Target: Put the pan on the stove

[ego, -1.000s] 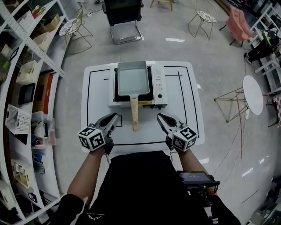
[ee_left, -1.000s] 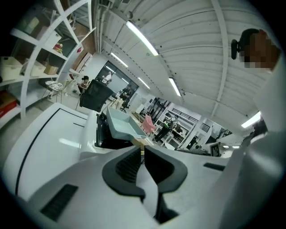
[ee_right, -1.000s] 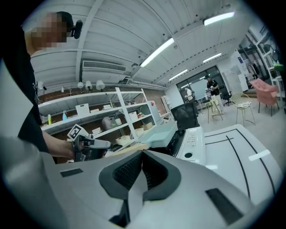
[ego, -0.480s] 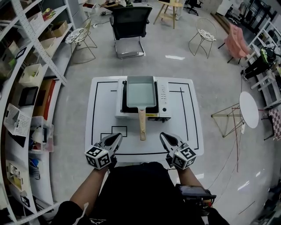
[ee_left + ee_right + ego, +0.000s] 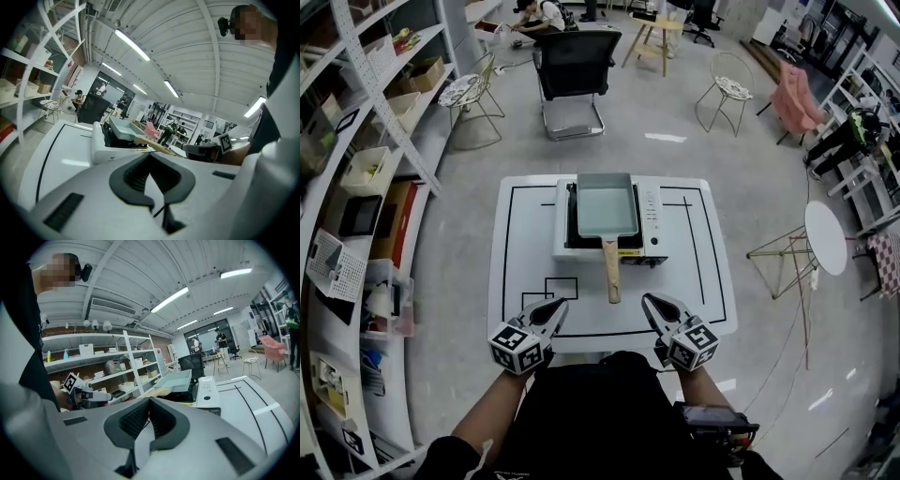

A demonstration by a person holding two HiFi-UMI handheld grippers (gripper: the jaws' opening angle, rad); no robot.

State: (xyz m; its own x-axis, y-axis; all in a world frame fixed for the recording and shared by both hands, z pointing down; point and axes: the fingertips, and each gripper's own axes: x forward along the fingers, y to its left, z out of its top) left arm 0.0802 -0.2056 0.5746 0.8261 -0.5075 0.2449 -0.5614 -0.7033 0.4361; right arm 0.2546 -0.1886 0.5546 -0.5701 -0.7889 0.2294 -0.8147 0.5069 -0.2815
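A pale grey-green rectangular pan [image 5: 606, 204] rests on the white tabletop stove [image 5: 654, 220], and its wooden handle [image 5: 610, 277] points toward me. In the left gripper view the pan [image 5: 121, 127] sits on the stove [image 5: 105, 150] ahead. The right gripper view shows the pan [image 5: 176, 379] from the other side. My left gripper [image 5: 560, 304] hovers at the table's front edge, left of the handle, shut and empty. My right gripper [image 5: 647, 301] is to the right of the handle, also shut with nothing in it. Neither one touches the pan.
The stove stands on a small white table [image 5: 520, 244] marked with black lines. White shelving [image 5: 366, 187] full of boxes runs along the left. A black office chair [image 5: 572, 56] stands behind the table, and a round white side table [image 5: 825, 234] is at the right.
Both grippers have drawn back from the pan's handle toward the table's front edge. The pan has stayed on the stove. The view has lifted and shows more of the room.
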